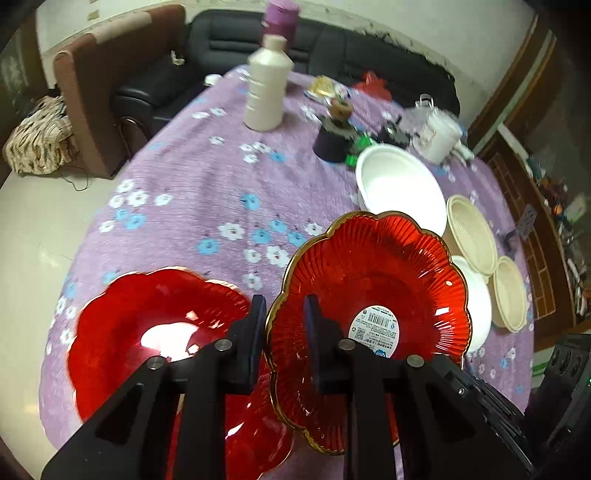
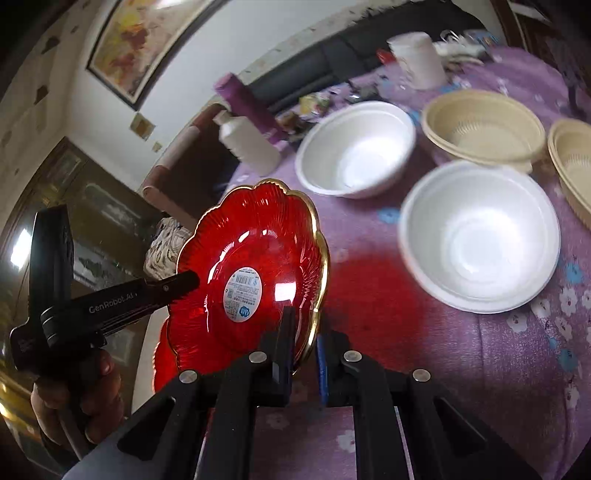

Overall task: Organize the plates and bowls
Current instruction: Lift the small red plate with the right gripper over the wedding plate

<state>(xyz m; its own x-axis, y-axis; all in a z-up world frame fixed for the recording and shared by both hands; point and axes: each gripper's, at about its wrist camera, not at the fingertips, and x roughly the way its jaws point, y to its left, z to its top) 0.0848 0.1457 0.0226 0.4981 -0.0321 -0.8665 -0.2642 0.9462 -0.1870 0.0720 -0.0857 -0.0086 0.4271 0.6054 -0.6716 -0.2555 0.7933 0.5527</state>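
A red fluted plate with a gold rim and a barcode sticker point(image 1: 369, 288) point(image 2: 255, 258) hangs tilted above the purple flowered tablecloth point(image 1: 192, 177). My left gripper point(image 1: 284, 332) point(image 2: 186, 282) is shut on its left rim. My right gripper point(image 2: 304, 347) is shut on the opposite rim. A second red plate point(image 1: 147, 332) point(image 2: 162, 358) lies on the cloth, partly under the held one. Two white bowls point(image 2: 354, 147) point(image 2: 480, 236) and two beige bowls point(image 2: 484, 125) point(image 2: 572, 162) sit to the right.
A white bottle point(image 1: 266, 85), a purple container point(image 1: 280, 14), a dark cup point(image 1: 332, 140) and a white lidded tub point(image 1: 439, 136) stand at the table's far side among clutter. A black sofa point(image 1: 332, 48) is behind. The table edge drops to the floor point(image 1: 33, 229) at left.
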